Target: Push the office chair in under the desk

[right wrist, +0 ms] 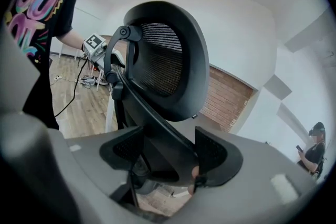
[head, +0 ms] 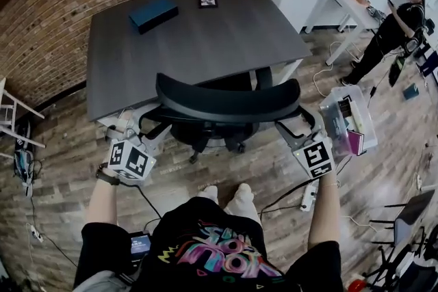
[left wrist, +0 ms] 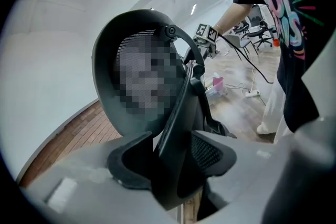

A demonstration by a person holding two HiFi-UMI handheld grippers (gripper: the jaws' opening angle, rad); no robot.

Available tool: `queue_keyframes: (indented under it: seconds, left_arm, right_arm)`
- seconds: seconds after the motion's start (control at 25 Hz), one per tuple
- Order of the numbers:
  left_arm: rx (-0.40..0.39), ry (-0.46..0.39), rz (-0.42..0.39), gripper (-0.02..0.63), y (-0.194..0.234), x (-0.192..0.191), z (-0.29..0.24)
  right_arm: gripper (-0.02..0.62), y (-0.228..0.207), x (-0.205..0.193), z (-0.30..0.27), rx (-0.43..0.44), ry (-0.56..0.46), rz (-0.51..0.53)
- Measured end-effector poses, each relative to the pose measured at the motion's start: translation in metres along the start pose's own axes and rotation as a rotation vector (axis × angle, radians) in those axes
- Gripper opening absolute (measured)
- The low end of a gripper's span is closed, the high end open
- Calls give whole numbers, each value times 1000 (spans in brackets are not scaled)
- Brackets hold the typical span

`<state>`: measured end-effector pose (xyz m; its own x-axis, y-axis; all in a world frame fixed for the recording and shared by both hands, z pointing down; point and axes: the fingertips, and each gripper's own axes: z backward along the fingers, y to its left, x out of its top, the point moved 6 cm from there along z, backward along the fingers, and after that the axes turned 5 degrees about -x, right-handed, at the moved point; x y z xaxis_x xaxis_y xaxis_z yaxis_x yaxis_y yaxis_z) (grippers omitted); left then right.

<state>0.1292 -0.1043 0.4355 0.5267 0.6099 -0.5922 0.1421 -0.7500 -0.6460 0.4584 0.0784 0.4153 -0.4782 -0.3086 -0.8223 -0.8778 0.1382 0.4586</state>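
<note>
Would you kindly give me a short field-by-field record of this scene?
Chair: office chair, seat partly under the desk, backrest outside
Left: left hand-held gripper closed on the chair's frame
Right: right hand-held gripper closed on the chair's frame
Desk top: blue box, small dark frame
Floor, right: clear bin
</note>
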Motion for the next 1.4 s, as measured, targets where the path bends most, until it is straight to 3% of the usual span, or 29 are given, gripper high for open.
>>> queue_keyframes:
  seconds: [0.84,1.4]
  left_arm:
    - [169,196,175,230,31,27,-66]
    - [199,270,259,239,54,17,-83]
  right_arm:
    - [302,-119,-12,-117,246,-149,80]
    - [302,-140,-4,-166,304,-192,95]
